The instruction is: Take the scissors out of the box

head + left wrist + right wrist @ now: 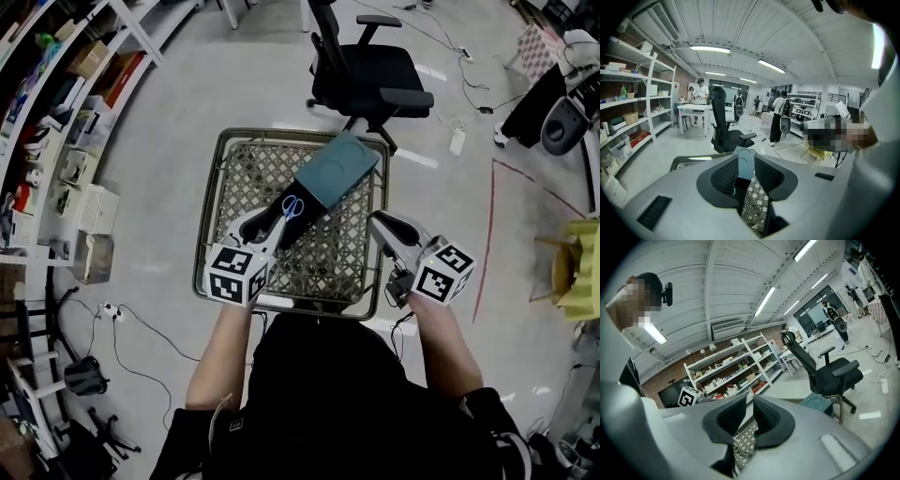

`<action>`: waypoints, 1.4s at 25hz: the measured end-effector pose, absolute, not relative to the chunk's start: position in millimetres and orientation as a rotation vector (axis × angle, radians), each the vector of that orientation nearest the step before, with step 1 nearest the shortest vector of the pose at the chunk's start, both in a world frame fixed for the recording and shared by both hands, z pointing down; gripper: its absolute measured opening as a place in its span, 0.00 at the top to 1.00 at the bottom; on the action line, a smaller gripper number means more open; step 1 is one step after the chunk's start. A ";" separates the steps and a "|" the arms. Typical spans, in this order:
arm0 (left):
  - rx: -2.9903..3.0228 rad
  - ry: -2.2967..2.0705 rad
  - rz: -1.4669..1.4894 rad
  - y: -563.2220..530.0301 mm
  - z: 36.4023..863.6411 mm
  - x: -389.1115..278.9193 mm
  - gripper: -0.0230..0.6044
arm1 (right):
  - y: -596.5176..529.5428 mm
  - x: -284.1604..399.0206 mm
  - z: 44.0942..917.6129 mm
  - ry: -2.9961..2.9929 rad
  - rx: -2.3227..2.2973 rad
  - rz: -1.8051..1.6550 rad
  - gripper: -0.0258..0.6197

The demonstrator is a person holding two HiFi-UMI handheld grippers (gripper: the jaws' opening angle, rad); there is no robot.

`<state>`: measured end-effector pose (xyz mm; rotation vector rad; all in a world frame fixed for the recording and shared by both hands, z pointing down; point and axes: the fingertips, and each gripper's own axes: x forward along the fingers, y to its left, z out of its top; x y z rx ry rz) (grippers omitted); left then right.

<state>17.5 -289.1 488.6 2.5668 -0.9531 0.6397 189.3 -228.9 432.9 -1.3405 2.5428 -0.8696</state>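
Note:
Blue-handled scissors [292, 206] lie in a dark open box [309, 223] on a metal lattice table [211, 216]. The box's teal lid [337, 169] is tilted back at its far end. My left gripper [267, 225] hovers just left of the scissors, its jaws apart with nothing between them. In the left gripper view the teal lid [745, 153] shows through the gap of that gripper [745, 165]. My right gripper [380, 223] is over the table's right side, apart from the box, with a narrow empty gap in the right gripper view [751, 406].
A black office chair [366, 75] stands just beyond the table. Shelving with boxes [66, 141] lines the left wall. Cables [141, 328] lie on the floor at the left. A yellow object [581, 272] is at the far right. People [700, 96] stand far off.

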 end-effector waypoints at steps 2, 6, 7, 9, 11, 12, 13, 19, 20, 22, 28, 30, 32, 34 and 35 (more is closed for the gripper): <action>2.555 -0.942 0.664 -292.1 499.3 18.8 0.80 | -231.6 185.8 436.8 2.554 -1.340 -0.884 0.87; 2.528 -0.899 0.715 -296.3 520.1 19.5 0.78 | -236.3 185.9 433.2 2.529 -1.384 -0.905 0.87; 2.524 -0.893 0.730 -300.5 525.1 19.6 0.78 | -240.6 186.8 432.3 2.524 -1.391 -0.907 0.87; 2.514 -0.877 0.770 -308.0 540.0 22.2 0.78 | -248.3 190.7 435.4 2.525 -1.406 -0.912 0.87; 2.487 -0.848 0.818 -308.8 559.1 25.6 0.77 | -250.1 195.4 441.7 2.512 -1.426 -0.933 0.87; 2.473 -0.832 0.838 -308.9 567.6 27.0 0.77 | -250.4 197.0 445.0 2.500 -1.435 -0.947 0.87; 2.463 -0.817 0.855 -310.6 574.5 28.4 0.76 | -251.4 197.9 448.4 2.490 -1.442 -0.958 0.87; 2.427 -0.755 0.941 -323.8 612.3 35.0 0.73 | -254.6 192.9 477.0 2.460 -1.460 -1.047 0.87; 2.418 -0.745 0.958 -325.7 620.2 35.9 0.73 | -254.6 192.6 482.6 2.455 -1.465 -1.064 0.87; 2.399 -0.719 0.992 -328.9 633.8 37.2 0.73 | -254.3 192.2 489.9 2.445 -1.485 -1.095 0.87; 2.360 -0.660 1.088 -332.6 679.2 40.8 0.73 | -252.9 198.1 515.6 2.416 -1.522 -1.166 0.87; 2.345 -0.644 1.117 -334.8 694.3 41.8 0.73 | -253.1 201.0 523.1 2.399 -1.533 -1.181 0.87; 2.331 -0.631 1.143 -339.1 707.6 43.8 0.73 | -253.4 202.9 529.3 2.388 -1.541 -1.194 0.87; 2.317 -0.623 1.164 -342.1 718.0 46.3 0.73 | -252.2 203.5 534.4 2.384 -1.546 -1.205 0.87; 2.309 -0.618 1.173 -342.9 721.9 47.5 0.73 | -251.5 203.8 536.0 2.382 -1.548 -1.209 0.87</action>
